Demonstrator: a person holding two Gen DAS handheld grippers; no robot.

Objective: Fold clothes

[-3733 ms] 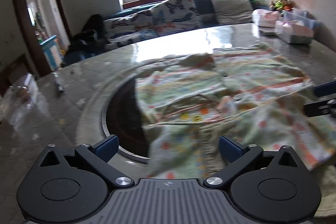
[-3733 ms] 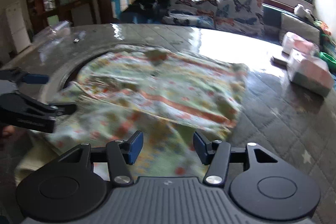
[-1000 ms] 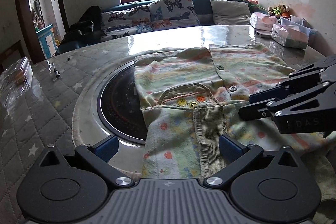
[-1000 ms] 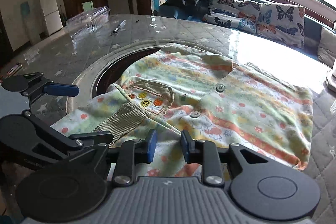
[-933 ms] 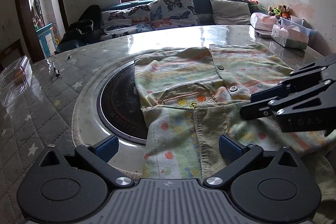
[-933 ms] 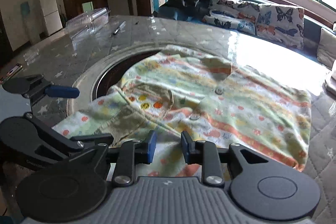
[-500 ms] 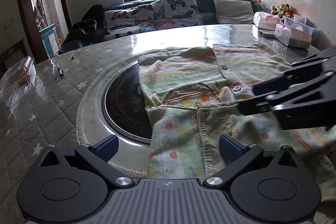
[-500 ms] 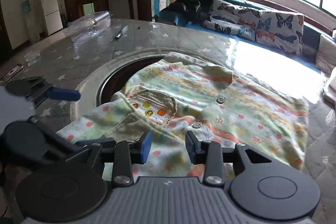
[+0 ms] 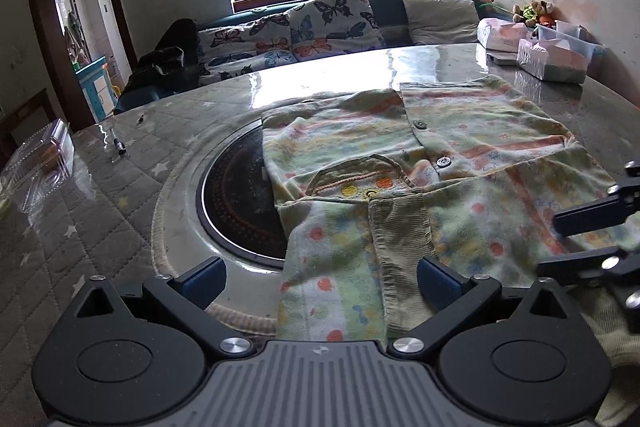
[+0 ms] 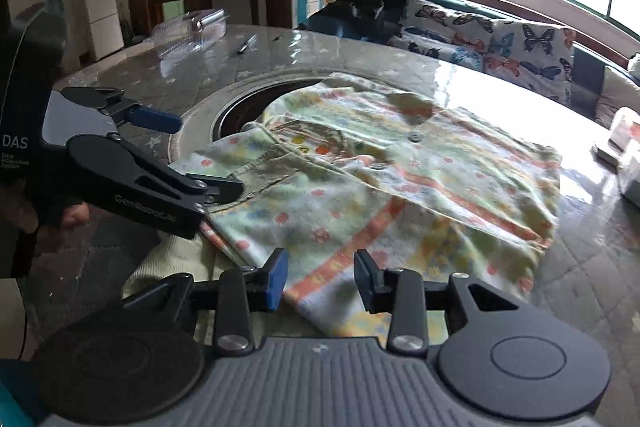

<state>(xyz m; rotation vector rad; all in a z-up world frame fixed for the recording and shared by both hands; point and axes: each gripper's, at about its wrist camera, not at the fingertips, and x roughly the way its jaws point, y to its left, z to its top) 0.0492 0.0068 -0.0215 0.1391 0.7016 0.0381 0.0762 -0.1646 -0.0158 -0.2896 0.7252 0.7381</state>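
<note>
"DAS" on left gripper [image 10: 192, 155] beside shirt [image 10: 400, 179]

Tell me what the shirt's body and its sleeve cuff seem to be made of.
Shirt: soft printed cloth, probably brushed cotton; matte, slightly fuzzy, creasing easily. Sleeve cuff: ribbed knit or corduroy-like fabric, plain olive-beige, with fine parallel ridges. Neither is certain from looks alone.

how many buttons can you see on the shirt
2: upper button on the placket toward the table's far side, lower button nearer the collar. Folds of the shirt may hide more.
</note>
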